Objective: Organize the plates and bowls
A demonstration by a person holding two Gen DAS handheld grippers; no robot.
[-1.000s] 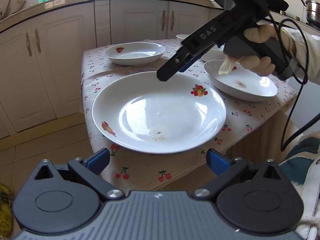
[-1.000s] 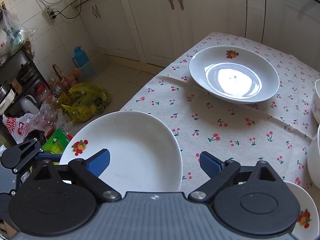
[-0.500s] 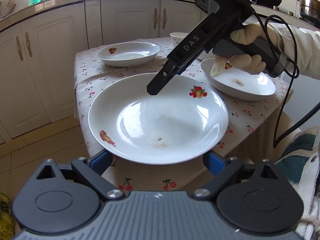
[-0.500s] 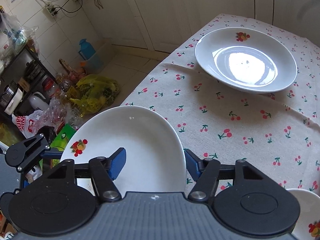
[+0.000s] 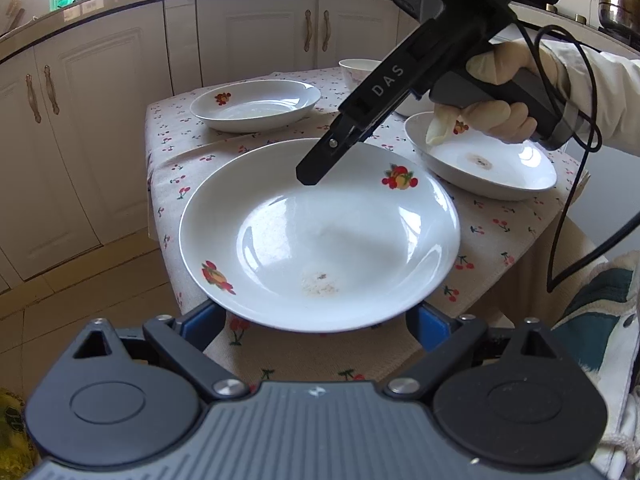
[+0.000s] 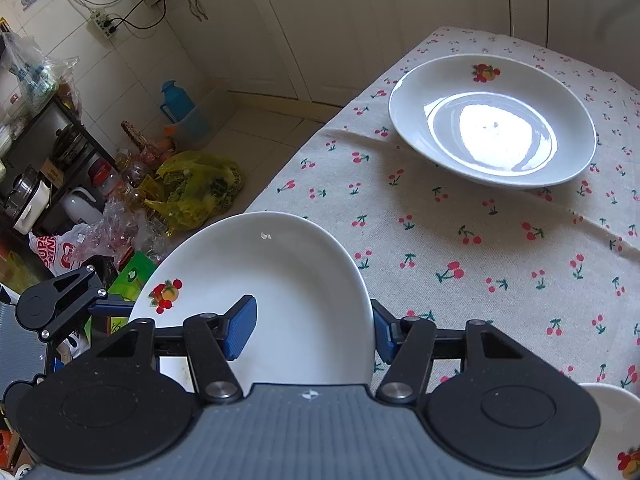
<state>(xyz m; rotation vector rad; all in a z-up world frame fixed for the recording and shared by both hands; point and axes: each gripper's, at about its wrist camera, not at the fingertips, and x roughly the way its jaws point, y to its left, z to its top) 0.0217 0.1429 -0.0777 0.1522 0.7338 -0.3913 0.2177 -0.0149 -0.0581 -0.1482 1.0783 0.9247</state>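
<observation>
A large white plate with fruit prints [image 5: 320, 236] lies at the near edge of the cherry-print table. My left gripper [image 5: 316, 322] is open, its blue pads at either side of the plate's near rim, partly under it. My right gripper [image 6: 312, 328] straddles the same plate's rim [image 6: 280, 280], one pad inside the bowl and one outside, jaws narrowed but with a gap. It also shows in the left wrist view [image 5: 316, 168] over the plate's far side. A second plate [image 5: 256, 104] sits at the far end [image 6: 492, 120]. A third plate [image 5: 480, 160] lies right.
A small white bowl [image 5: 360, 70] stands behind the right gripper. The tablecloth [image 6: 480, 248] drops off at the table's left edge. Bags and bottles [image 6: 192, 188] clutter the floor beside a black shelf [image 6: 48, 152]. White cabinets [image 5: 100, 120] line the back.
My left gripper moved forward until its pads reached the large plate's near rim. My right gripper came down over the far rim and its jaws narrowed around it.
</observation>
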